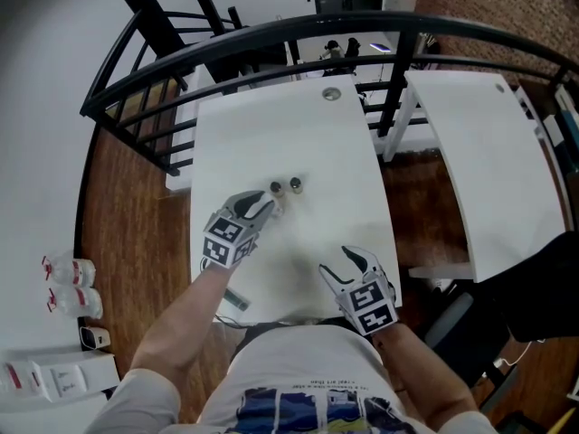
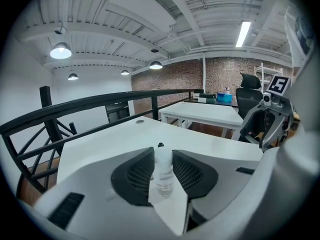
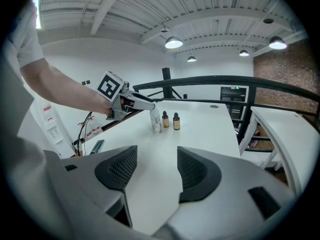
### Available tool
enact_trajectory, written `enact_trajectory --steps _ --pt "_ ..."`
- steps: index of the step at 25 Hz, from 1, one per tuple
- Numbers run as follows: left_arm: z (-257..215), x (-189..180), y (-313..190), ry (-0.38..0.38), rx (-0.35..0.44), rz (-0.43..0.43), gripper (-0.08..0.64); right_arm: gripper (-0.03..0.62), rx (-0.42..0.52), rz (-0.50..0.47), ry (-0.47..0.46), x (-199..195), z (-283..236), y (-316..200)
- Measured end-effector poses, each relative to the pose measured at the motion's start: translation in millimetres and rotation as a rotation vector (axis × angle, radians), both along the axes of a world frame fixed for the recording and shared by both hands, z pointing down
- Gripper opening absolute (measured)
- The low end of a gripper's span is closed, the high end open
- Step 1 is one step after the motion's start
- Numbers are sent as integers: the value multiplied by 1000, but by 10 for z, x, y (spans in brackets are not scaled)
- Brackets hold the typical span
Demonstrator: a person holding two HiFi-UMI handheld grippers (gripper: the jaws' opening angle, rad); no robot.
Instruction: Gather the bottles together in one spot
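Step in hand: placing. The left tool (image 2: 163, 160) is clenched on a clear plastic bottle (image 2: 163, 174), pads pressing its sides, bottle upright. In the right gripper view the bottle stands just beside two small amber bottles (image 3: 176, 121) near the middle of the white desk (image 1: 344, 143). Its base looks to be at the desk surface, but I cannot tell whether it bears weight yet.

The right tool (image 3: 156, 170) is released: jaws wide apart, only bare desk between them. It hangs over the near edge of the desk, well apart from the group.

Judgement: the amber pair marks the gathering spot, and the clear bottle has about reached it.

Next move calls for:
- settling the base flat on the desk before letting go;
- opening the left jaws only a little, since the nearer amber bottle stands close to one jaw;
- drawing the tool straight back along its own line, not sideways.

Risk: the clear bottle is tall and narrow, so a dragging pad would tip it into its neighbours.
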State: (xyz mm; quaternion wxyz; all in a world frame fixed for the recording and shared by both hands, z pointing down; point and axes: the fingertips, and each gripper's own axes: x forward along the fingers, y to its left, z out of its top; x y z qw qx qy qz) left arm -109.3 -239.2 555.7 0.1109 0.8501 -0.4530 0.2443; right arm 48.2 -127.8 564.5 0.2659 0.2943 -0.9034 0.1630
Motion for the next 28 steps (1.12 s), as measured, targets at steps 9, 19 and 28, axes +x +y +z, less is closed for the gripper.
enact_trajectory --steps 9,19,28 --pt "-136 8 44 2 51 10 253 276 5 2 18 5 -9 165" --pt "-838 -325 964 152 135 -90 253 276 41 49 13 -131 -203 664" --pt "-1330 -649 2799 283 89 -172 253 276 46 133 -21 -344 -668 1637"
